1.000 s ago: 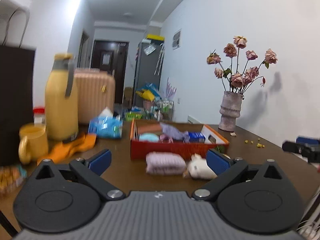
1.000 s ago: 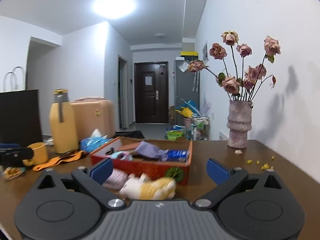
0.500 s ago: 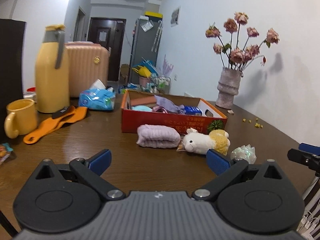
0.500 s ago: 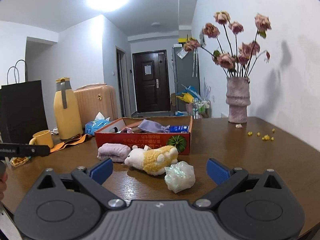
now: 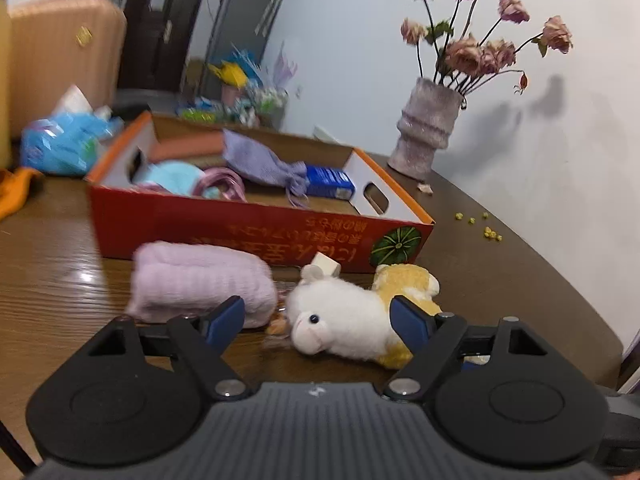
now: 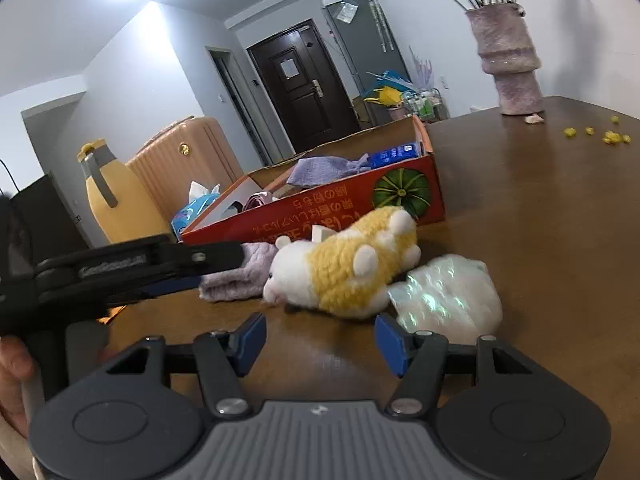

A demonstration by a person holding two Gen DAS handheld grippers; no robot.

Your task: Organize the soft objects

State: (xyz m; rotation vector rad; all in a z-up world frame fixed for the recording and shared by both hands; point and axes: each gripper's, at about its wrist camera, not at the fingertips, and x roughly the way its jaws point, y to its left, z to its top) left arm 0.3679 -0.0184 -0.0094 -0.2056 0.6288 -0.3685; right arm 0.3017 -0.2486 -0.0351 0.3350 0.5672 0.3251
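Plush toy, white and yellow: lies on table between the spread fingers of left gripper, untouched. Pink rolled cloth: beside its left finger. Right gripper: parted, empty, plush just ahead; crinkly bundle beyond its right finger.

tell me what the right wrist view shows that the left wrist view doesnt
Only the right wrist view shows the shiny plastic bag beside the toy, the yellow jug, and the left tool from the side. Only the left wrist view shows the light blue cloth in the box and the whole bunch of dried roses. Both show the plush toy, the folded purple towel, the orange box and the vase.
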